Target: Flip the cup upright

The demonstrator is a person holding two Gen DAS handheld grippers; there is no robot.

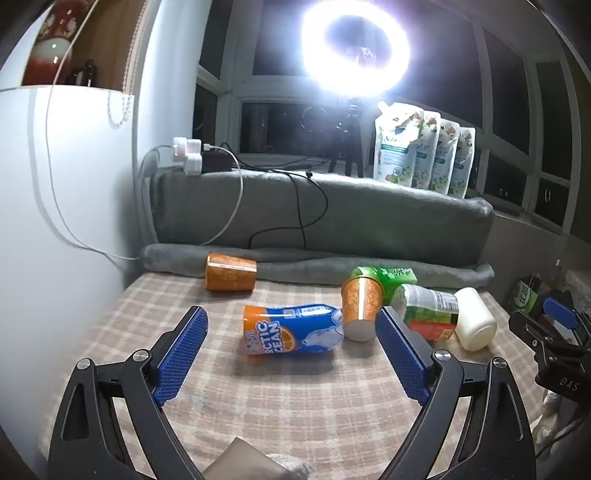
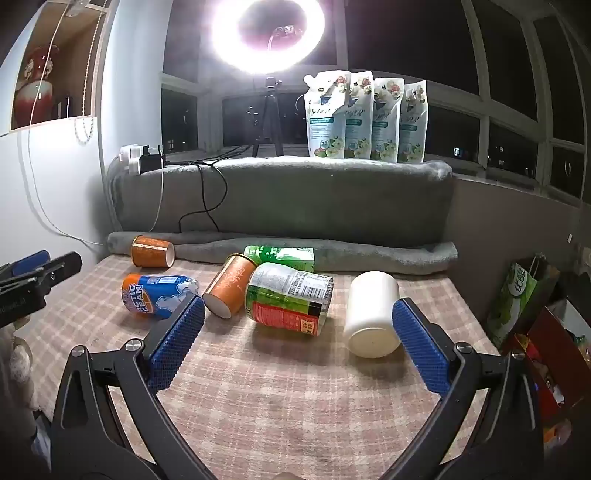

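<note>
A white cup (image 2: 373,314) lies on its side on the checked cloth, base toward me; it also shows in the left wrist view (image 1: 474,323). An orange paper cup (image 1: 360,308) lies tilted mid-table, base toward me, also in the right wrist view (image 2: 229,290). A second orange cup (image 1: 229,272) lies on its side at the back left (image 2: 152,252). My left gripper (image 1: 291,349) is open, with the blue can between its fingers. My right gripper (image 2: 297,341) is open and empty, its right finger beside the white cup.
A blue and orange can (image 1: 291,328), a green-labelled can (image 2: 290,297) and a green can (image 2: 280,255) lie on the cloth. A rolled grey blanket (image 2: 332,251) lines the back. Pouches (image 2: 365,118), a ring light (image 2: 266,33) and cables stand behind. Boxes (image 2: 532,310) sit right.
</note>
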